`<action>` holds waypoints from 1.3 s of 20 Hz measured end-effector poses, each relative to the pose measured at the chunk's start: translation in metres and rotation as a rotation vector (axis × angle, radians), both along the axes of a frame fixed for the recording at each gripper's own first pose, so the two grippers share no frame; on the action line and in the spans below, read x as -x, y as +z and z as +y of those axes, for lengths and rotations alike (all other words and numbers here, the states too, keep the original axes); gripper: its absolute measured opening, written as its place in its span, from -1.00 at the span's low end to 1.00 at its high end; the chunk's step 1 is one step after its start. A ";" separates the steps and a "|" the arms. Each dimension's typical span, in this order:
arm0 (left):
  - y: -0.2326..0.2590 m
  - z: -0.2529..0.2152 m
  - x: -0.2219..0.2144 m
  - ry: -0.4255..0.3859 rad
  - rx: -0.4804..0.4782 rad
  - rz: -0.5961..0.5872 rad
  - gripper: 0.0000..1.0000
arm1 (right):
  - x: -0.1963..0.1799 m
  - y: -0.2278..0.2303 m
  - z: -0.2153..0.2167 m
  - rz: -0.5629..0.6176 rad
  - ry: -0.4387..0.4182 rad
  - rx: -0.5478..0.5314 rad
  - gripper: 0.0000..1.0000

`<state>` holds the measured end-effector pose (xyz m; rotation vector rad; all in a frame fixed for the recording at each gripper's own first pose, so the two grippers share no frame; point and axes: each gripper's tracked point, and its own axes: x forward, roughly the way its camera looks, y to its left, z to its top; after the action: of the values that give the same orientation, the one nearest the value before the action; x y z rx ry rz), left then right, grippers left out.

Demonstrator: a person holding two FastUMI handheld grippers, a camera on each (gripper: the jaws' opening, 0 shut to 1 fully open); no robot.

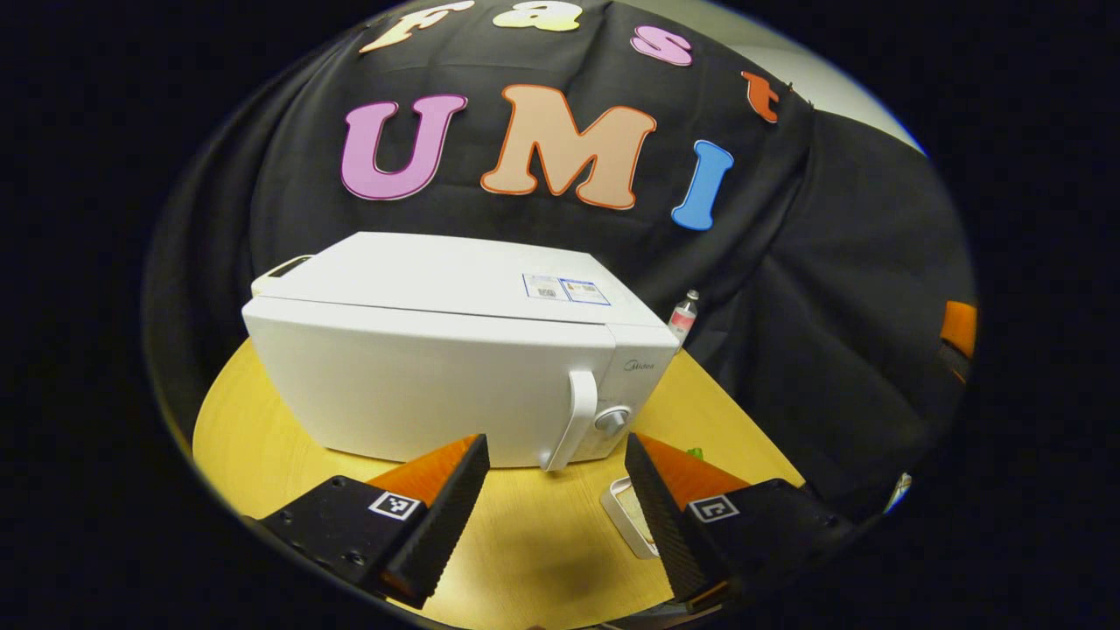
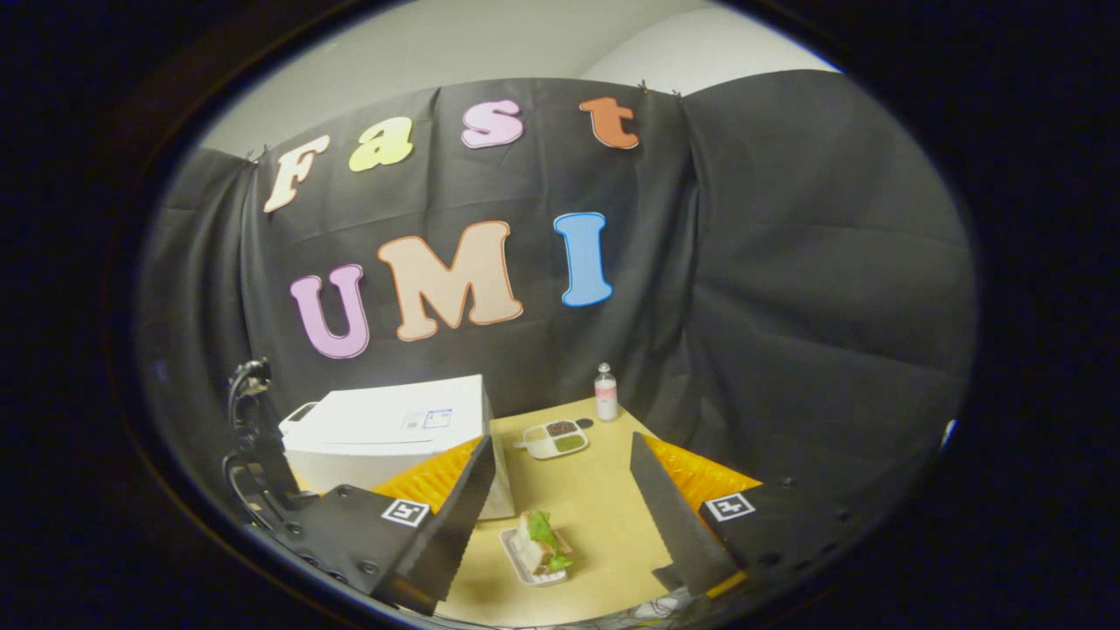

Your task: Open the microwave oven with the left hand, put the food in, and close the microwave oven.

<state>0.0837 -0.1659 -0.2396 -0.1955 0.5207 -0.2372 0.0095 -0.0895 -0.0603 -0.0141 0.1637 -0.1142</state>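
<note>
Not much readable here tbh. The white boxy microwave oven [image 1: 420, 385] has a faint grey brand name [image 1: 639, 366] printed on its front, top corner above the dial. Looks like "Midea" to me. On its top there's a pair of small white-and-blue stickers [image 1: 566, 290], but the print is way too tiny to make out in either view.

The left gripper [image 1: 556, 442] has a square black-and-white coded marker [image 1: 394, 505] on each finger base. These carry a pattern, not letters. Same deal on the right gripper [image 2: 563, 440], with markers [image 2: 408, 512] of the same kind.

The small clear bottle with a pinkish label [image 2: 605, 392] at the back of the table is also unreadable.
</note>
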 end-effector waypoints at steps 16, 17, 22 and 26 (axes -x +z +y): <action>-0.101 -0.029 -0.051 -0.012 -0.092 0.203 0.77 | 0.019 -0.023 -0.017 0.068 -0.101 -0.035 0.83; -0.103 -0.031 -0.052 -0.014 -0.090 0.216 0.71 | 0.021 -0.024 -0.018 0.074 -0.109 -0.037 0.83; -0.112 -0.035 -0.053 0.000 -0.099 0.255 0.46 | 0.027 -0.027 -0.025 0.085 -0.129 -0.024 0.96; -0.115 -0.032 -0.057 0.006 -0.119 0.273 0.25 | 0.027 -0.020 -0.030 0.069 -0.136 -0.035 0.97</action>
<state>0.1402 -0.1979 -0.3544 -0.1142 0.8025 -0.1738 -0.0171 -0.1195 -0.0808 0.0285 0.2356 -0.2468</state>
